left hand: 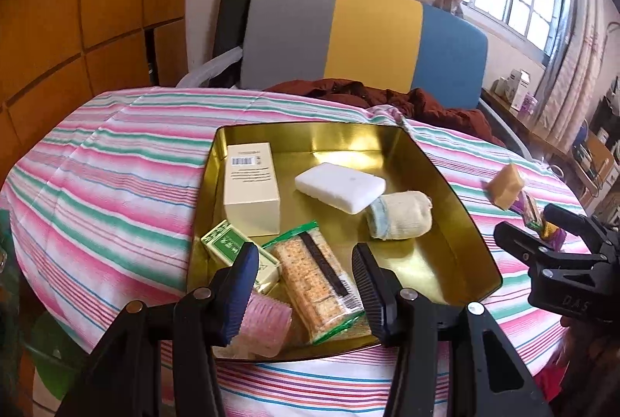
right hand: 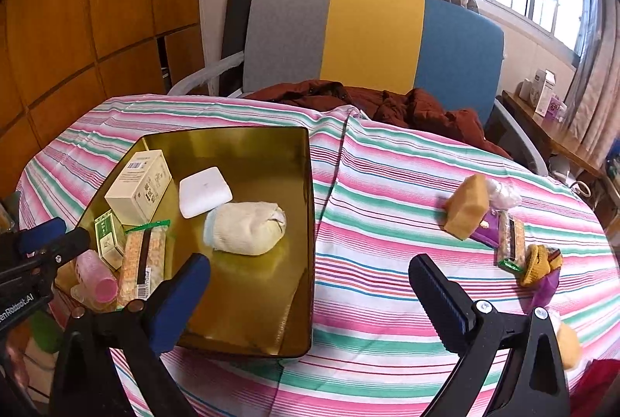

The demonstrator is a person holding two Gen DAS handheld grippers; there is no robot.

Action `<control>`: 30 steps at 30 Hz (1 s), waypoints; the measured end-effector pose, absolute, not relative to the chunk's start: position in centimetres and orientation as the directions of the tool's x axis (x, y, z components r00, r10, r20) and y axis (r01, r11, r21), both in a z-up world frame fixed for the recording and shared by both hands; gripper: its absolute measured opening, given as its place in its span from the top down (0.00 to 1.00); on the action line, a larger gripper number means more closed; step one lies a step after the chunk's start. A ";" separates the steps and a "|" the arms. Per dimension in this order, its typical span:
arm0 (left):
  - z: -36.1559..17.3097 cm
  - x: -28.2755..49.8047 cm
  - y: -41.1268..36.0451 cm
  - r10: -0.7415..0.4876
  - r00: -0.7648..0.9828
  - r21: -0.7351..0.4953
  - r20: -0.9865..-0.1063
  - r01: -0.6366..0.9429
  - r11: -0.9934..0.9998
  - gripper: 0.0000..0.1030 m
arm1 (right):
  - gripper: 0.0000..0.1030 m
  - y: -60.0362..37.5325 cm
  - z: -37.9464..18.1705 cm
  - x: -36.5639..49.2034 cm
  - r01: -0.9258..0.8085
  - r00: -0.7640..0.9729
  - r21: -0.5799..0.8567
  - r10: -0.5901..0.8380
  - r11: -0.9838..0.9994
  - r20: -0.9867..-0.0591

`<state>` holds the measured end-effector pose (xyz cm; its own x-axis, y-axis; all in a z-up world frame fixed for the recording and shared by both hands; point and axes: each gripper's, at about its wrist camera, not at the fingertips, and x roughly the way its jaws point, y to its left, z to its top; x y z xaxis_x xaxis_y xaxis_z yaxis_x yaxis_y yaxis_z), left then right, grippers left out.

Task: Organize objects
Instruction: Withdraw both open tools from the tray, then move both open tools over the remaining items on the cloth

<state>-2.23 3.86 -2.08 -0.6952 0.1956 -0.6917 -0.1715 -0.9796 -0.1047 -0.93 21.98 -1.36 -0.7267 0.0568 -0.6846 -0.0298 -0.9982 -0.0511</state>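
Note:
A gold tin tray (left hand: 457,207) (right hand: 302,207) sits on the striped tablecloth. It holds a cream box (left hand: 252,184) (right hand: 139,186), a white soap bar (left hand: 341,186) (right hand: 203,190), a rolled cream sock (left hand: 399,213) (right hand: 246,229), a green-and-white box (left hand: 232,248) (right hand: 106,233), a cracker packet (left hand: 314,285) (right hand: 141,264) and a pink roller (left hand: 263,324) (right hand: 97,279). My left gripper (left hand: 306,285) is open and empty over the tray's near edge, above the cracker packet. My right gripper (right hand: 310,297) is open and empty, straddling the tray's right wall.
Right of the tray lie a yellow sponge (right hand: 467,207) (left hand: 505,186), a second cracker packet (right hand: 511,240), a purple wrapper (right hand: 488,227) and a small yellow knitted item (right hand: 536,264). A dark red jacket (right hand: 387,103) lies on the tricolour chair (right hand: 372,37) behind the table.

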 end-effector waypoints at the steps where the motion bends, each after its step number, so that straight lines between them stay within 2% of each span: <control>1: -2.0 -2.2 4.0 0.200 -0.695 -0.103 -0.690 -0.180 -0.978 0.51 | 0.00 22.0 -1.3 -0.9 -0.024 -0.727 -0.051 0.052 -0.998 -0.685; 18: -1.9 -2.0 6.1 0.254 -0.685 -0.090 -0.683 -0.266 -0.960 0.51 | 0.00 26.0 -2.1 0.0 -0.096 -0.682 -0.028 0.086 -0.995 -0.726; 25: -0.5 -1.4 8.9 0.346 -0.671 -0.082 -0.656 -0.393 -0.916 0.51 | 0.00 33.5 -1.1 1.0 -0.257 -0.648 0.026 0.153 -0.966 -0.746; 30: 0.1 -0.9 12.0 0.411 -0.640 -0.067 -0.649 -0.490 -0.869 0.51 | 0.00 41.5 0.1 2.7 -0.454 -0.604 0.034 0.280 -0.890 -0.746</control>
